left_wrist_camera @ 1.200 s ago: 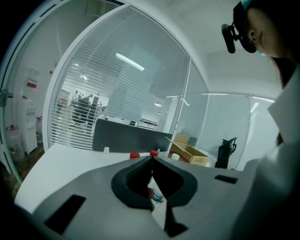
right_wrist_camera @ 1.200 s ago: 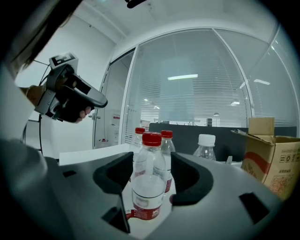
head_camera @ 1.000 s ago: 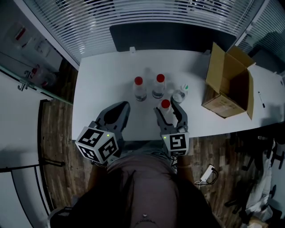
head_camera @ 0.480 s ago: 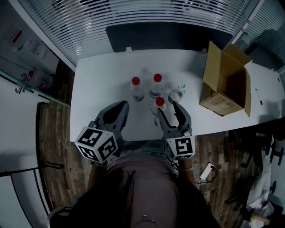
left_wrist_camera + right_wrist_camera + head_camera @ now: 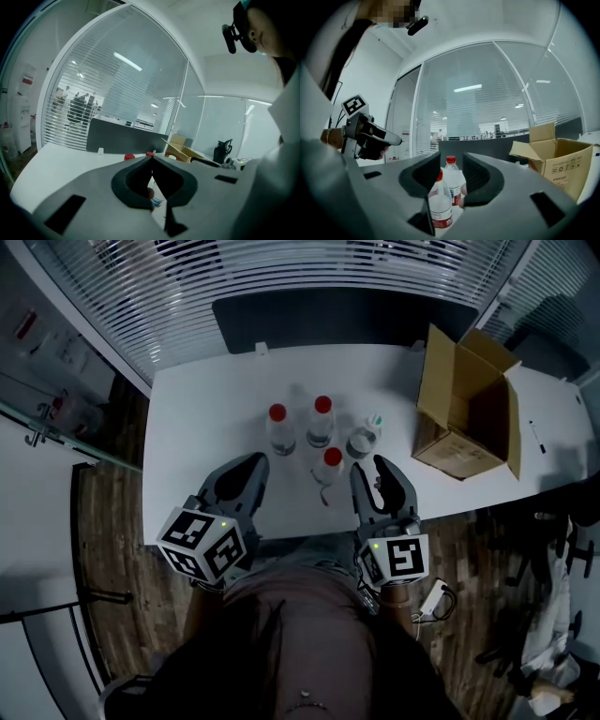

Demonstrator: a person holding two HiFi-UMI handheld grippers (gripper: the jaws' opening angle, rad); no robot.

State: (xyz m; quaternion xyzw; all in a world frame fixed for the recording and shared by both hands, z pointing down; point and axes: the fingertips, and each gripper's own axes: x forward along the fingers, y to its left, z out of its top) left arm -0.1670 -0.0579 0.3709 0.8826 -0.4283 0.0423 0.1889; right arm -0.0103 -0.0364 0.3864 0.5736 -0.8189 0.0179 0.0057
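Red-capped clear bottle [image 5: 328, 466], upright, just beside right hand-held gripper [image 5: 372, 472]

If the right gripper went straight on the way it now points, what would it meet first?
Probably the nearest clear plastic bottle with a red cap, standing in line with the open right gripper, toward its left jaw; a second red-capped bottle stands behind.

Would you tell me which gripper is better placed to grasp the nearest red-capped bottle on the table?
Probably right. The right gripper has its jaws apart, and the bottle stands just ahead of them, seen through their gap in its own view. The left gripper is shut and farther off.
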